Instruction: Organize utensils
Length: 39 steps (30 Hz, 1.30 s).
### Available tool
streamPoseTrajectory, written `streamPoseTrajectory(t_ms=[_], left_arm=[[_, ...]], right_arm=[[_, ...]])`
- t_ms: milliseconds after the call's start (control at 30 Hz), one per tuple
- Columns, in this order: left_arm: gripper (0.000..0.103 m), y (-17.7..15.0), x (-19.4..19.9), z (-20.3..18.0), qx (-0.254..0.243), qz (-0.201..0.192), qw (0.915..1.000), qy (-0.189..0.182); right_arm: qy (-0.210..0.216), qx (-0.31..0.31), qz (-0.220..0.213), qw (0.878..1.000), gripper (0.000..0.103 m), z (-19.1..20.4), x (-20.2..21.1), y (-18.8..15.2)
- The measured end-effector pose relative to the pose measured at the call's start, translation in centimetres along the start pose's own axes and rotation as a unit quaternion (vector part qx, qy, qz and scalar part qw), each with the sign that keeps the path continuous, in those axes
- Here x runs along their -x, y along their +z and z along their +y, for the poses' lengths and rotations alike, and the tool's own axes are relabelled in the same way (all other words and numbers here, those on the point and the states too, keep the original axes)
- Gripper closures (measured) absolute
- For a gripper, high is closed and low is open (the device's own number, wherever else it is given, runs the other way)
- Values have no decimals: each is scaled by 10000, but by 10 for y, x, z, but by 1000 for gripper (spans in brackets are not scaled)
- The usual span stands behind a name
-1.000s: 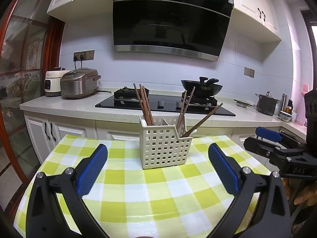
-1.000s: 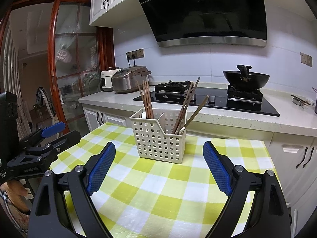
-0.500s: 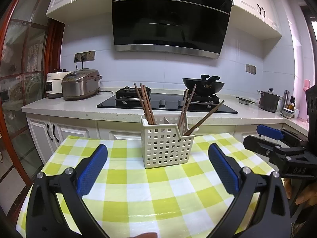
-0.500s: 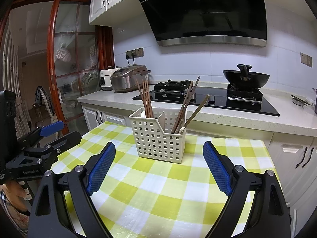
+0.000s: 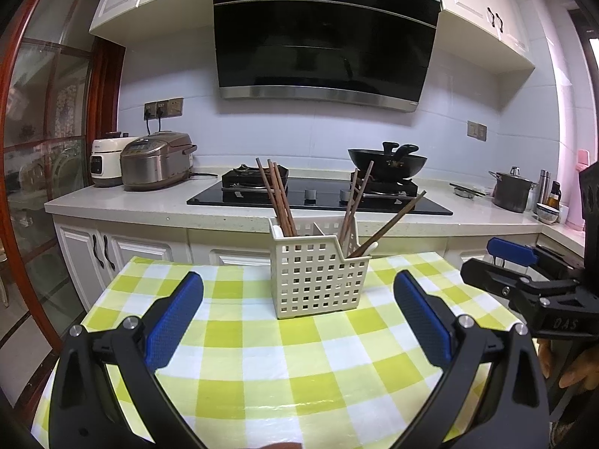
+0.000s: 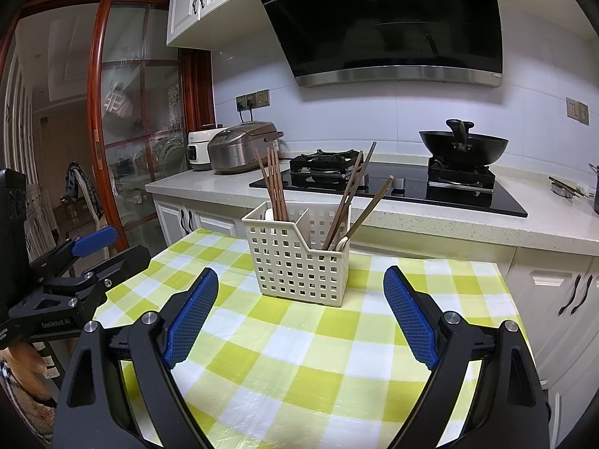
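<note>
A cream lattice utensil basket [image 5: 318,277] [image 6: 297,262] stands at the far side of a table with a yellow-green checked cloth [image 5: 280,366] [image 6: 299,355]. Brown chopsticks [image 5: 277,194] [image 6: 273,183] stand in its left compartment. More chopsticks [image 5: 374,209] [image 6: 355,194] lean in the right one, with a white spoon tip showing. My left gripper [image 5: 297,314] is open and empty, short of the basket. My right gripper [image 6: 299,310] is open and empty, also short of it. Each shows at the other view's edge, the right one [image 5: 524,284] and the left one [image 6: 75,273].
Behind the table runs a white counter [image 5: 149,194] with a rice cooker [image 5: 157,161], a black hob [image 5: 318,194], a wok [image 5: 387,161] and a steel pot [image 5: 511,191]. A range hood [image 5: 322,33] hangs above. A wood-framed glass door [image 6: 123,131] is at left.
The left wrist view has tilted up a little and drawn back slightly; the basket sits lower in frame. Both grippers stay open and the basket has not moved.
</note>
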<state>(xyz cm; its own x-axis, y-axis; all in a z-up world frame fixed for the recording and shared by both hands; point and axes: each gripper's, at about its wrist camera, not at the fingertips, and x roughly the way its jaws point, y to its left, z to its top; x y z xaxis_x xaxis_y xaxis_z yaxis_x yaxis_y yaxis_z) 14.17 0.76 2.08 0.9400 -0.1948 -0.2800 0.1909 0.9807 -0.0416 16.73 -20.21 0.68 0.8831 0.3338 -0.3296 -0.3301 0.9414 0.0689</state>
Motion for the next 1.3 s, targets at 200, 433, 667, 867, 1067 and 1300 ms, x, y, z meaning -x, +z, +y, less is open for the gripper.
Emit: streamPoseTrajectory(t_ms=[200,433,667,867,1067,1300], left_arm=[[4,-1,1,-1,-49,-8,10000,42],[4,-1,1,-2,-35,0,10000,1],[4,-1,3,-2,6,-19,10000,-42],[4,-1,3,-5,-57,-14,10000,-25],[4,-1,2,-5,-37,13,10000,-63],[4,-1,4,-5,25,-8,9998,-182]], right_arm=[[3,-5,-3,10000,18,0,0,0],[-5,-8,6,10000,18,1,0,-1],[-1,-10,-3,10000,18,1,0,-2],[0,-10,5,10000,18,1,0,-3],[-4,-11,4,10000,18,1,0,-3],[11,-14,24,10000,18,0,0,-6]])
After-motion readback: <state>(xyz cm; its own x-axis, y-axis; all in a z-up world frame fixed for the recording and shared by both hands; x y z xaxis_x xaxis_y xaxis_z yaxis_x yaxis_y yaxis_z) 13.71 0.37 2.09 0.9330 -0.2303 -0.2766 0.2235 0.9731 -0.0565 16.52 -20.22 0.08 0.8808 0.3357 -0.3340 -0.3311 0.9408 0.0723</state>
